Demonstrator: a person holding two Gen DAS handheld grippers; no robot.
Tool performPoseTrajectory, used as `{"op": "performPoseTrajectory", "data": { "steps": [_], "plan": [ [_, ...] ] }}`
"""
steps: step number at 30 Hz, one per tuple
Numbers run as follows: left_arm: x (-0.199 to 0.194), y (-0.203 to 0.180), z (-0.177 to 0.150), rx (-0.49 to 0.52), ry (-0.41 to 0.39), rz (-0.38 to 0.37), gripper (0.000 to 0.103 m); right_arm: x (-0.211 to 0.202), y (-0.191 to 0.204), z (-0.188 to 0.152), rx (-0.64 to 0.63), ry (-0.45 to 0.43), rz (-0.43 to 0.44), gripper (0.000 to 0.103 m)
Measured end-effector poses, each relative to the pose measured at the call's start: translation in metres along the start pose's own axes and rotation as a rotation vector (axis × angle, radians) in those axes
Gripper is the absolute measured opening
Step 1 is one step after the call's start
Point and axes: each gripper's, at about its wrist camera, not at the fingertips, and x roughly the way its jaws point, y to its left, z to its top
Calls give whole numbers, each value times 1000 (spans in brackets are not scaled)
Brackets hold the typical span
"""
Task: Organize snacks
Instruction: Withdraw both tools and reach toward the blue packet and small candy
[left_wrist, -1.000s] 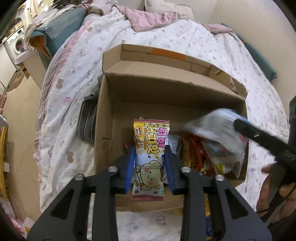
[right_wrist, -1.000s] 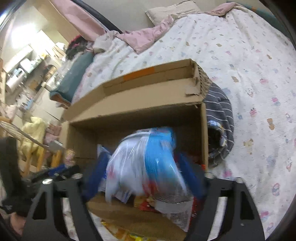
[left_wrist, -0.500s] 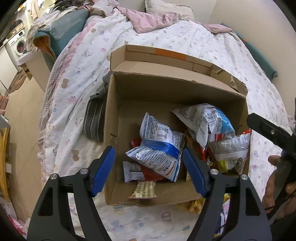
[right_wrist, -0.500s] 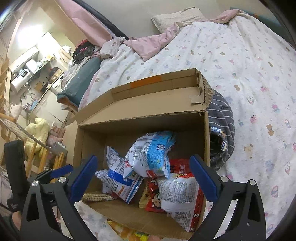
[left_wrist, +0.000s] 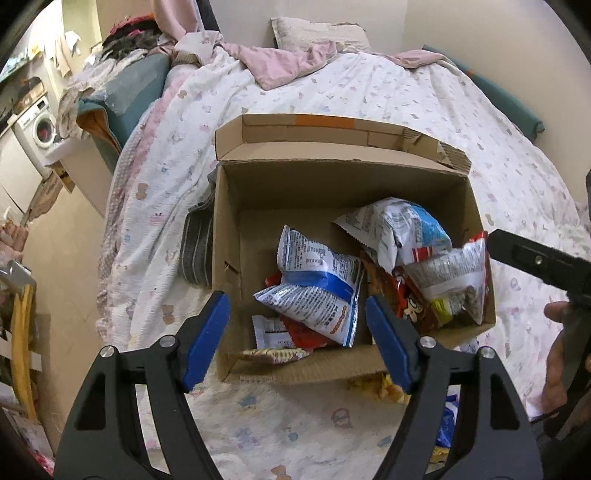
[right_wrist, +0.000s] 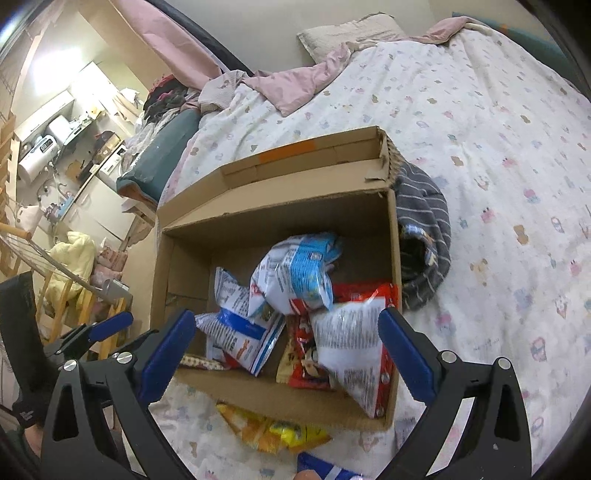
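An open cardboard box (left_wrist: 258, 184) (right_wrist: 192, 258) sits on the bed and holds several snack bags. A white and blue bag (left_wrist: 317, 291) (right_wrist: 240, 332) lies in the middle, a light blue bag (left_wrist: 406, 225) (right_wrist: 299, 273) behind it, a silver bag (left_wrist: 454, 280) (right_wrist: 347, 343) and a red bag (right_wrist: 306, 350) at the right. A small yellow packet (left_wrist: 273, 355) lies at the box's near wall. My left gripper (left_wrist: 297, 345) is open and empty above the box's near edge. My right gripper (right_wrist: 286, 352) is open and empty above the box too.
A yellow snack bag (right_wrist: 269, 430) and a blue one (right_wrist: 325, 469) lie on the blanket in front of the box. A grey striped cloth (right_wrist: 424, 236) lies against the box's side. The bed's left edge drops to the floor (left_wrist: 62, 280).
My left gripper opened and dropped the yellow packet into the box; my right gripper opened and dropped the light blue bag in. Both grippers have pulled back from the box.
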Motion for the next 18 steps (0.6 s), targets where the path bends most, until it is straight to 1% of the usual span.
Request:
{"op": "performPoseTrajectory", "data": {
  "steps": [4,11,18],
  "plan": [
    [-2,6,-10,-27,27,-9,73,-13,-2,-15,13,-4,-6,101],
    [-17,13,-34,-50,37,-8,73,-31,-5,-47,38,16,-17,101],
    [-28,21,-60,-69,55,-4,73,-45,-1,-75,38,22,-21,101]
  ]
}}
